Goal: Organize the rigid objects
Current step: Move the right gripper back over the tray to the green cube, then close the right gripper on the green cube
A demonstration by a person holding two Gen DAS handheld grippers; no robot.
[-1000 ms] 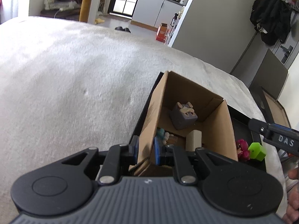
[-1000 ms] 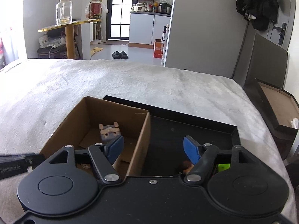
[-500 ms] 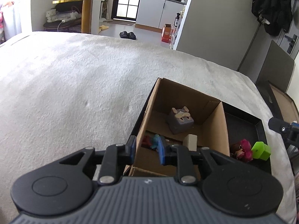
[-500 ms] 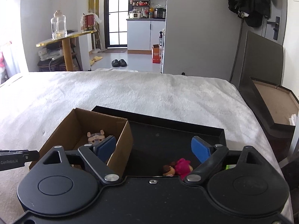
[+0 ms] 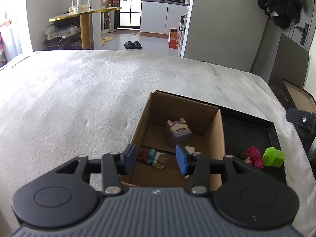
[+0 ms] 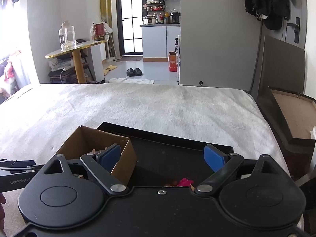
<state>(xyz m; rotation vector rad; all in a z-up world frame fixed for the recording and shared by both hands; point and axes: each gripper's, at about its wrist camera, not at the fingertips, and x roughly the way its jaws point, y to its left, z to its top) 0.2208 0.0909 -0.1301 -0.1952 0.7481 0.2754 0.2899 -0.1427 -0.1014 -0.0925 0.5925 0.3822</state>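
Note:
An open cardboard box (image 5: 217, 136) stands in a black tray (image 5: 273, 136) on a white bed cover. Inside the box sit a grey cube toy with a face (image 5: 178, 133), a small cream block (image 5: 190, 149) and some small colourful pieces (image 5: 153, 156). My left gripper (image 5: 156, 159) hovers over the box's near left wall, its jaws opening with nothing between them. A pink figure (image 5: 252, 156) and a green cube (image 5: 273, 156) lie on the tray beside the box. My right gripper (image 6: 163, 156) hangs over the tray (image 6: 177, 156), jaws opening wide and empty; the pink figure (image 6: 184, 182) peeks out below it.
The white cover (image 5: 79, 102) stretches far to the left and back. Off the bed's right edge stands an open dark box with a raised lid (image 6: 286, 106). A gold-topped side table with a glass jar (image 6: 67, 37) is beyond the bed.
My left gripper let go of the box's left wall and opened, pulling back and up. My right gripper opened wider and also drew back and rose, so the box and tray look smaller.

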